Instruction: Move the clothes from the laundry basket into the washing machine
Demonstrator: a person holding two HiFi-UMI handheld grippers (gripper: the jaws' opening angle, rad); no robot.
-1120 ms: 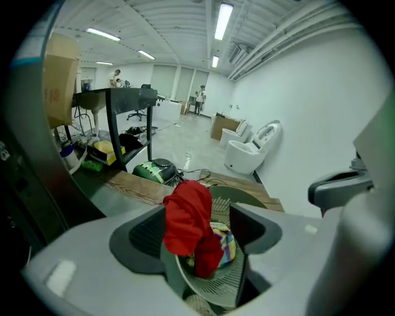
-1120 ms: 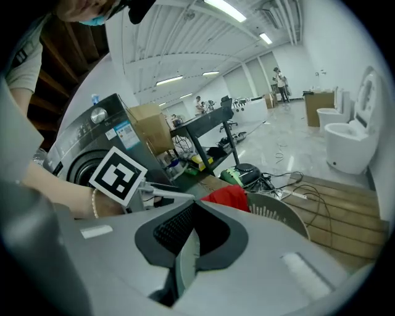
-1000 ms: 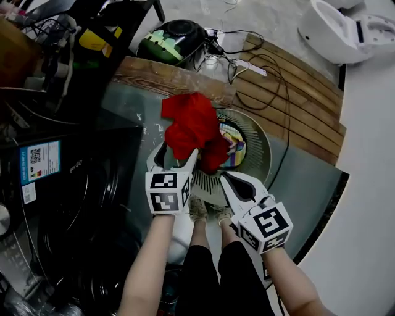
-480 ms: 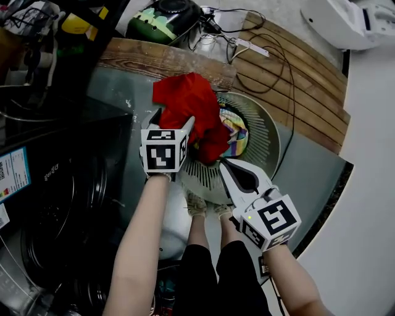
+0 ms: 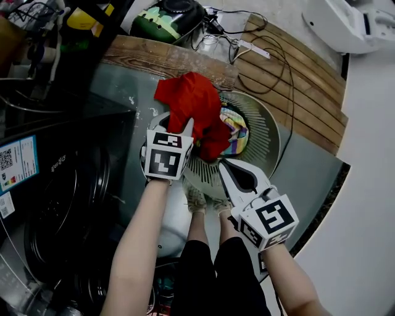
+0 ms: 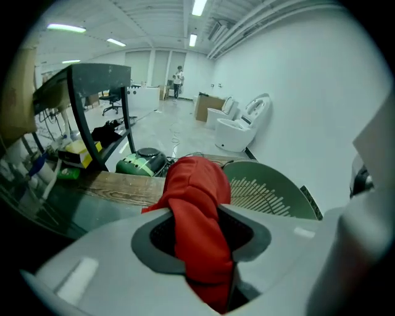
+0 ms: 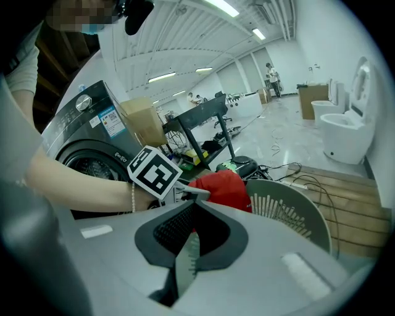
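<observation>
A red garment [image 5: 196,108] hangs over the rim of the pale green laundry basket [image 5: 262,133], held up by my left gripper [image 5: 174,131], which is shut on it. In the left gripper view the red garment [image 6: 197,216] fills the gap between the jaws. A multicoloured cloth [image 5: 234,133] lies inside the basket. My right gripper [image 5: 227,168] hovers at the basket's near rim, jaws closed with nothing between them [image 7: 188,247]. The black front-loading washing machine [image 5: 58,203] stands to the left; its door [image 7: 86,162] also shows in the right gripper view.
A wooden platform [image 5: 296,92] with cables lies behind the basket. A green-and-black appliance [image 5: 166,15] sits at the back. A white toilet [image 5: 345,24] is at the far right. A cluttered black desk [image 5: 55,37] stands at the upper left. The person's legs [image 5: 210,271] are below.
The left gripper lifted the red garment up from the basket, then settled slightly lower and nearer. The right gripper barely moved.
</observation>
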